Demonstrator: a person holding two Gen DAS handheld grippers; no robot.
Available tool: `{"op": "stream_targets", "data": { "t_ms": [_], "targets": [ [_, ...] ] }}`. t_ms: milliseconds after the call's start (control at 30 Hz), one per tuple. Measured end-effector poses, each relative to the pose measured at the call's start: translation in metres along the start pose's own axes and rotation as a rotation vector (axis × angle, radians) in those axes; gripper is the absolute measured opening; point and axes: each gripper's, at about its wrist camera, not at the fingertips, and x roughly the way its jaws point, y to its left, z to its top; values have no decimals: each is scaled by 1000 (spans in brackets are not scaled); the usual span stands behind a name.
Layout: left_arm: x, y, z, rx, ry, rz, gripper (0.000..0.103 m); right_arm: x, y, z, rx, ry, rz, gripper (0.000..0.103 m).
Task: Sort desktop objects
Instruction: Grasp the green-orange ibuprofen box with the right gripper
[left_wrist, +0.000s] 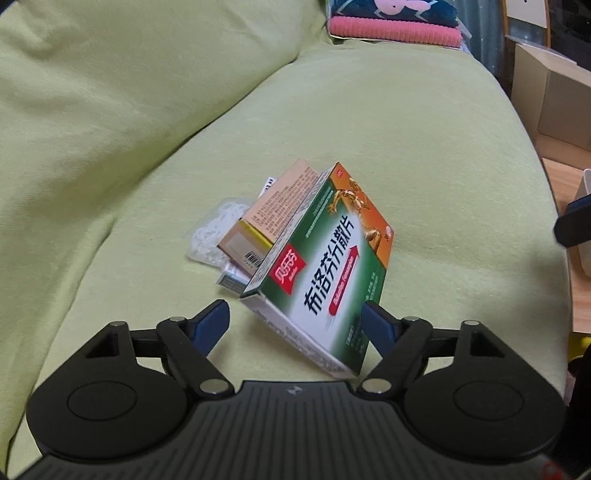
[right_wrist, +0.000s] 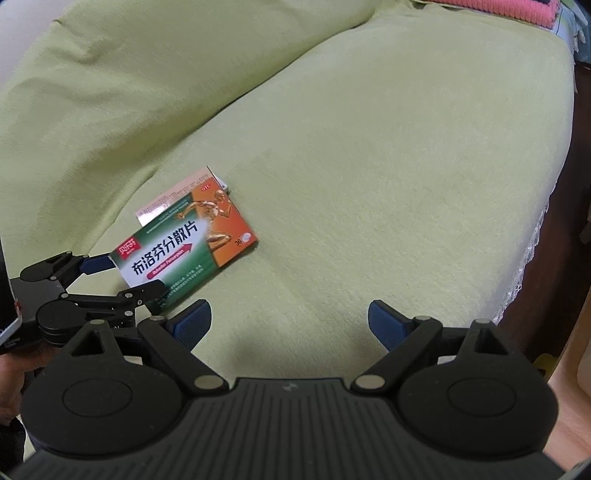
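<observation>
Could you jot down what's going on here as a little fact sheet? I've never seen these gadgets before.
Setting: green sofa cover
Main item: green medicine box, tilted, leaning on the pile
Pile behind it: tan box, white bag
Left gripper: open, fingers on either side of the green box's near end, grip not yet closed
Right gripper: open, holding nothing, over bare sofa
Background: pink towel, cardboard box
</observation>
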Motion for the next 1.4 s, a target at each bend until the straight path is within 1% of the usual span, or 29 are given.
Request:
{"op": "stream_targets", "data": {
  "t_ms": [33, 67, 100, 133, 233, 333, 467, 600, 667, 733, 800, 833, 900, 933, 1000, 1033, 1067, 1100, 1133, 1233, 1333, 1400],
  "targets": [
    [1, 0, 0, -2, 1, -5, 76, 4, 0, 1, 0, 10, 0, 90],
    [1, 0, 1, -1, 3, -12, 65, 8, 1, 1, -1, 21, 0, 90],
    [2, -1, 1, 1, 6, -18, 60, 11, 1, 2, 0, 31, 1, 90],
    [1, -3, 1, 5, 6, -19, 59, 13, 1, 3, 3, 41, 6, 90],
    [-5, -11, 0, 25, 0, -19, 51, 17, 1, 4, 33, 57, 28, 90],
    [-14, -28, -4, 71, -13, -11, 50, 18, -3, 7, 98, 70, 74, 90],
    [-22, -51, -11, 119, -21, -20, 50, 22, -5, 11, 210, 74, 177, 90],
    [-26, -69, -14, 159, -25, -24, 50, 30, 3, 15, 280, 79, 259, 89],
    [-27, -75, -14, 181, -26, -29, 50, 36, 9, 17, 299, 82, 285, 89],
    [-26, -78, -15, 185, -26, -32, 50, 43, 16, 18, 307, 86, 291, 83],
    [-24, -79, -16, 183, -23, -34, 50, 53, 19, 17, 330, 111, 291, 75],
    [-23, -79, -16, 180, -22, -36, 50, 58, 19, 17, 340, 121, 294, 72],
    [-23, -80, -20, 179, -19, -42, 50, 66, 20, 17, 360, 140, 301, 62],
    [-21, -81, -21, 182, -17, -43, 50, 70, 21, 16, 371, 147, 304, 60],
    [-19, -84, -24, 191, -14, -41, 50, 78, 22, 13, 396, 166, 304, 50],
    [-19, -84, -25, 192, -15, -40, 50, 81, 22, 12, 405, 173, 300, 48],
    [-18, -85, -25, 190, -17, -40, 50, 85, 22, 10, 412, 180, 296, 39],
    [-18, -85, -26, 188, -18, -40, 50, 88, 22, 9, 420, 187, 292, 28],
    [-18, -86, -27, 187, -18, -40, 50, 91, 21, 8, 426, 195, 289, 25],
    [-23, -86, -28, 183, -22, -49, 52, 91, 19, 10, 427, 206, 300, 24],
    [-32, -88, -32, 176, -32, -73, 53, 77, 21, 17, 368, 212, 304, 22],
    [-37, -88, -35, 181, -33, -74, 53, 64, 25, 24, 289, 210, 296, 20]
  ]
}}
